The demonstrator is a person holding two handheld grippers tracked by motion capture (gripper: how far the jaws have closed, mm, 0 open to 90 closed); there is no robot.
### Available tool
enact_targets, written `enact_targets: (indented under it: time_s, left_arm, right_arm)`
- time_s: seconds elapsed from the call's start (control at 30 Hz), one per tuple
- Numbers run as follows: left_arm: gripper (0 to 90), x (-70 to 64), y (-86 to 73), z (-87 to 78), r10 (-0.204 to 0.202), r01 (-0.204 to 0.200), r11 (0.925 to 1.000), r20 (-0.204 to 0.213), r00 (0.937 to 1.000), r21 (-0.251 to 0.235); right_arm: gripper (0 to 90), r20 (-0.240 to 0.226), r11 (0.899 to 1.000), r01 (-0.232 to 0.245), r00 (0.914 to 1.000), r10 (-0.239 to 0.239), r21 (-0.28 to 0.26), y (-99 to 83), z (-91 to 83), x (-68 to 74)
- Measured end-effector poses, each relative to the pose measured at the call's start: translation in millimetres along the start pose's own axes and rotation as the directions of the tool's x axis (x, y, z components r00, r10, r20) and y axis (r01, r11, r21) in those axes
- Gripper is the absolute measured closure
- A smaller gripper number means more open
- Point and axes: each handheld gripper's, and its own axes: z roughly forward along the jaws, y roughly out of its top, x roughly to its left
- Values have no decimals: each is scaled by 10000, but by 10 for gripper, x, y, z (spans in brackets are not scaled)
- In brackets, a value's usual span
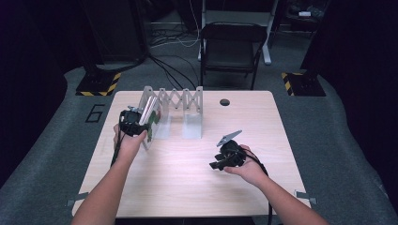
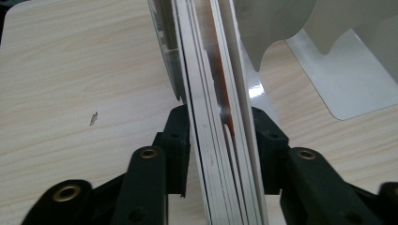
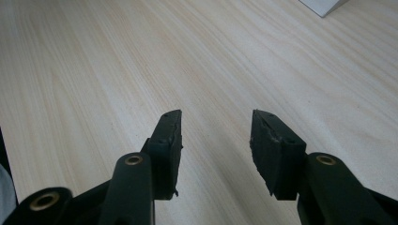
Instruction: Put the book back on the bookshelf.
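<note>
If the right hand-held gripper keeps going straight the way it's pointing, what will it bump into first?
Probably just the wooden table. The right hand-held gripper points open jaws down at bare wood; nothing lies between, though depth is hard to judge.

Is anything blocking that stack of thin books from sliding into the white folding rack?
Nothing visible blocks it. The left tongs grip the stack of thin books right at the white folding rack, at its left end; the next divider stands beside it.

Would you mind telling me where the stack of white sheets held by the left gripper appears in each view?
High view: stack of white sheets, upper left, at the rack's left end, beside the left gripper.
Left gripper view: stack runs up the middle, edge-on, between the black jaws.
Right gripper view: bare tabletop ahead of the open jaws.
Shared landmark: the light wooden table.
</note>
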Motion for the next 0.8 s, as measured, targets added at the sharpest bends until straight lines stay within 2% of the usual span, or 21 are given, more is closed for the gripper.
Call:
enact_targets:
  time_s: [0.1,0.13,0.2,0.27,0.37,0.53,0.57,0.6,0.73,0.8]
  left_arm:
    - [565,-3,-6,-23,-12,12,10000,32,10000,-56]
    - [544,-2,-6,-32,-12,12,10000,45,10000,-80]
    - [515,2,-5,-61,-30,33,9998,170,9999,-175]
    - [514,5,-3,-87,-49,53,9998,193,9998,-216]
    - [500,6,-1,-133,7,-1,9997,279,9996,-236]
    - [481,-8,-4,-228,12,-2,9995,315,9995,-328]
    - [479,-8,-7,-248,36,-26,9994,300,9995,-337]
    - [476,-4,-10,-272,67,-56,9994,351,9994,-333]
    - [475,-5,-29,-368,212,-196,9993,489,9986,-329]
    - [476,-6,-46,-419,358,-330,9982,546,9979,-511]
  right_arm:
    - [539,65,10000,-18,10000,19,-74,0,4,9]
    - [538,91,9998,-157,9998,158,-129,-2,12,21]
    - [538,23,10000,57,10000,-57,41,3,8,7]
    - [537,84,9998,-143,9999,144,-113,5,23,25]
    - [536,-8,10000,77,10000,-77,-27,16,6,20]
    - [534,61,9999,-163,9998,163,-34,18,17,48]
    - [533,103,9999,12,9999,-10,-155,19,31,37]
    - [532,80,10000,56,10000,-56,-4,21,20,37]
    - [527,75,10000,-14,10000,13,23,24,29,52]
    - [523,62,9998,198,9998,-198,52,22,32,44]
